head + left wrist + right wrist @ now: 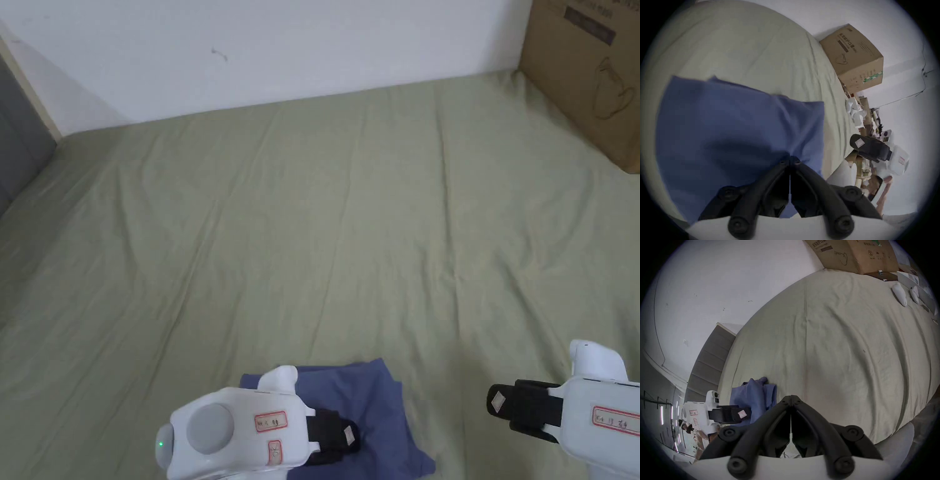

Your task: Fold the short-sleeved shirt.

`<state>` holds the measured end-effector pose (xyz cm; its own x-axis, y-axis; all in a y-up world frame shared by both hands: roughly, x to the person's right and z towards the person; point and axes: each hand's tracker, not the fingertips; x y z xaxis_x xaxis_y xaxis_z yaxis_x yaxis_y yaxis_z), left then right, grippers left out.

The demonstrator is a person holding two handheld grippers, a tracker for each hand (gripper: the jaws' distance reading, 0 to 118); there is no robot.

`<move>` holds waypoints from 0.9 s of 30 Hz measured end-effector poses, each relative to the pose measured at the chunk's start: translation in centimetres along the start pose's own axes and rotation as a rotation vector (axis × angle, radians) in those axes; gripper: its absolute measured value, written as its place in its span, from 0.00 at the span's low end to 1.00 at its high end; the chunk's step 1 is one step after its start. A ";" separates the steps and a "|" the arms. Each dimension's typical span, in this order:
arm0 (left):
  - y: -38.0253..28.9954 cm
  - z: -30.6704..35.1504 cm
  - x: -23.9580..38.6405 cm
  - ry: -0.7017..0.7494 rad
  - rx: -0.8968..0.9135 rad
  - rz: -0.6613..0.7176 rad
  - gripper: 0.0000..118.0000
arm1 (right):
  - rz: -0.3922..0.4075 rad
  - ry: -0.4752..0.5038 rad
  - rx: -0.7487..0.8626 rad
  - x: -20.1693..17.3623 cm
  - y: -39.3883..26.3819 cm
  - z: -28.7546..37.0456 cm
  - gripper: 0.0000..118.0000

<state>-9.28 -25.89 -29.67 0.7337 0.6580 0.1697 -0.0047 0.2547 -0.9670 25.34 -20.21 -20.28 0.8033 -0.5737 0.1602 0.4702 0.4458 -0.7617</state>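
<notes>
The blue short-sleeved shirt (pixel 375 400) lies folded into a compact rectangle on the pale green bed sheet (pixel 312 219), near the front edge. My left gripper (pixel 351 437) hovers over the shirt's near part with its jaws shut; in the left gripper view its tips (pixel 790 158) meet above the blue cloth (pixel 737 121), casting a shadow on it. My right gripper (pixel 497 400) is to the right of the shirt, over bare sheet, jaws shut and empty (pixel 791 396). The right gripper view shows the shirt (pixel 753 391) from its side, with stacked layers.
A large cardboard box (pixel 587 69) stands at the bed's far right corner against the white wall. A grey padded headboard (pixel 19 137) borders the left side. White items (pixel 899 293) and clutter lie along the bed's right edge. The sheet has long wrinkles.
</notes>
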 end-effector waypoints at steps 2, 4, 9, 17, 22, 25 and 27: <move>0.2 -1.5 0.1 -0.024 -0.014 -0.016 0.01 | -0.003 -0.005 0.000 0.4 -0.1 0.0 0.00; 0.3 -2.4 0.9 0.001 -0.037 -0.049 0.01 | -0.022 -0.012 0.000 1.4 -0.3 -0.1 0.00; 1.1 -3.3 3.2 -0.024 -0.058 -0.090 0.01 | -0.048 -0.021 -0.004 2.6 -0.7 -0.2 0.00; 0.0 -7.2 7.4 -0.009 -0.155 -0.190 0.01 | -0.063 -0.034 0.018 3.4 -0.6 0.9 0.00; 1.1 -2.1 8.3 -0.108 -0.058 -0.212 0.01 | 0.005 -0.043 0.053 1.8 0.8 2.8 0.00; 2.0 3.3 6.6 -0.107 0.063 -0.209 0.01 | 0.069 -0.010 0.081 -0.4 1.8 3.5 0.00; 2.0 6.9 4.6 -0.124 0.131 -0.173 0.01 | 0.129 0.022 0.090 -2.2 2.3 3.4 0.00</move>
<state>-10.62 -17.45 -29.49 0.6424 0.6762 0.3607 0.0203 0.4554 -0.8900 25.91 -15.54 -20.24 0.8514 -0.5221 0.0506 0.3956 0.5758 -0.7155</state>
